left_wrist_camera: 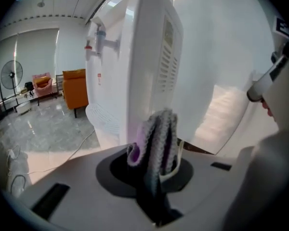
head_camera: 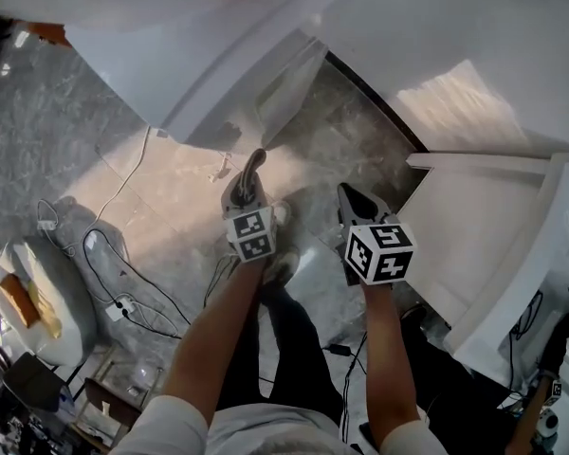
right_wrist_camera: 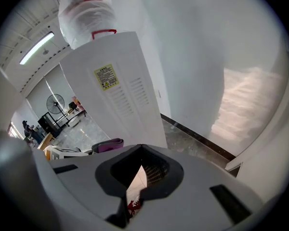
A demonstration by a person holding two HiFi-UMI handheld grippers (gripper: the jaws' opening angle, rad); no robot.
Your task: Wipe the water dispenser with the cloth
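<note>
- The left gripper is clamping its jaws on a folded grey cloth, which is sticking up out of them toward the far side.
- In the left gripper view, the cloth is standing upright in ribbed folds with a purple edge on its left. It is filling the gap of the left gripper.
- The white water dispenser is standing just beyond the cloth on the grey stone floor. The views are not showing whether cloth and casing are touching.
- From the left gripper, the water dispenser is showing a slotted side panel, with its taps facing left, away from the wall.
- The right gripper is hovering to the right of the left one, level with it, and its jaws are lying together with nothing between them.
- In the right gripper view, the right gripper is pointing at the foot of the water dispenser. A yellow label is sitting high on the panel, and a clear bottle is standing on top.
- A white wall is rising beyond and to the right of the dispenser, and a white cabinet is standing at the near right.
- Cables and a white power strip are lying on the floor at the near left.
- A standing fan and an orange chair are showing far off to the left.
</note>
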